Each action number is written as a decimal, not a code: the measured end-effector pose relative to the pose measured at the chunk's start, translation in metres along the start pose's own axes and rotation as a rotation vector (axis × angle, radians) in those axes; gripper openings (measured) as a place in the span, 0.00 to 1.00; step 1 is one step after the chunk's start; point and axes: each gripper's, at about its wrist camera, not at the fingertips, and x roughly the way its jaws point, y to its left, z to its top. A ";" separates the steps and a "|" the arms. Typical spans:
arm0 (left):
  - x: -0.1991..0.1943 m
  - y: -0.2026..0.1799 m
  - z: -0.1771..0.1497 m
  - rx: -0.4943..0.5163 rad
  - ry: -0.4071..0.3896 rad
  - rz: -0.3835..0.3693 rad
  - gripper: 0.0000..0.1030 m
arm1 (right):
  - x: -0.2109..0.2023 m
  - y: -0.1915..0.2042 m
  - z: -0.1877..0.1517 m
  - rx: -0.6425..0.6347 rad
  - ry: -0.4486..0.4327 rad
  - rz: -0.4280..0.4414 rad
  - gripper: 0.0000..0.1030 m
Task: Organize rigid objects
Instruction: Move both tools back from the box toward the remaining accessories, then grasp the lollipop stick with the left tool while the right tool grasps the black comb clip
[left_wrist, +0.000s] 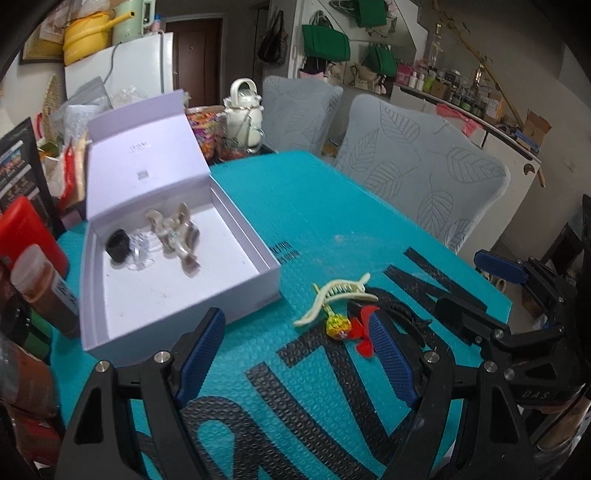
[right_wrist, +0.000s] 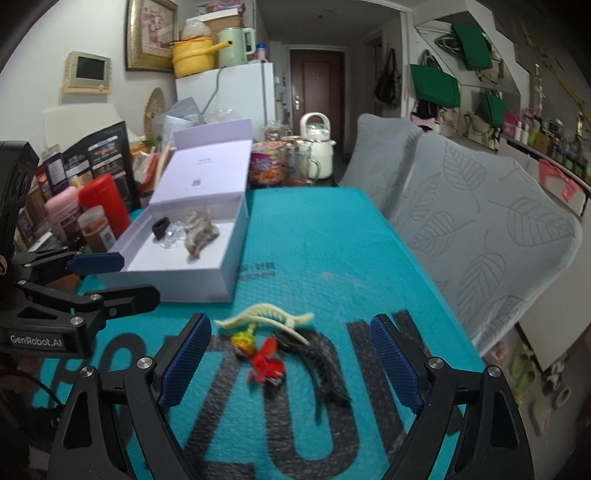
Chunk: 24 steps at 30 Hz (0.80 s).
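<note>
Clips (right_wrist: 273, 343) on mat between wide-apart right gripper (right_wrist: 290, 363) fingers.

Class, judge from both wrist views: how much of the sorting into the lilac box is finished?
Done: several clips lie in the lilac box, among them a black clip and a beige claw clip. In hand: nothing; both hand-held grippers are open. Left on the mat: a cream clip, a red clip and a black clip.

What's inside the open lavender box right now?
The lavender box holds a black clip, a clear clip and a beige claw clip, clustered near its hinge end. Whether anything lies beneath them cannot be seen.
</note>
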 end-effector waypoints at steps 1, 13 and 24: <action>0.006 -0.002 -0.003 0.003 0.011 -0.010 0.78 | 0.001 -0.003 -0.003 0.004 0.003 -0.006 0.86; 0.065 -0.015 -0.013 0.022 0.105 -0.028 0.78 | 0.027 -0.034 -0.029 0.037 0.040 -0.029 0.86; 0.102 -0.017 -0.012 0.008 0.156 -0.054 0.53 | 0.064 -0.050 -0.037 0.032 0.112 0.005 0.85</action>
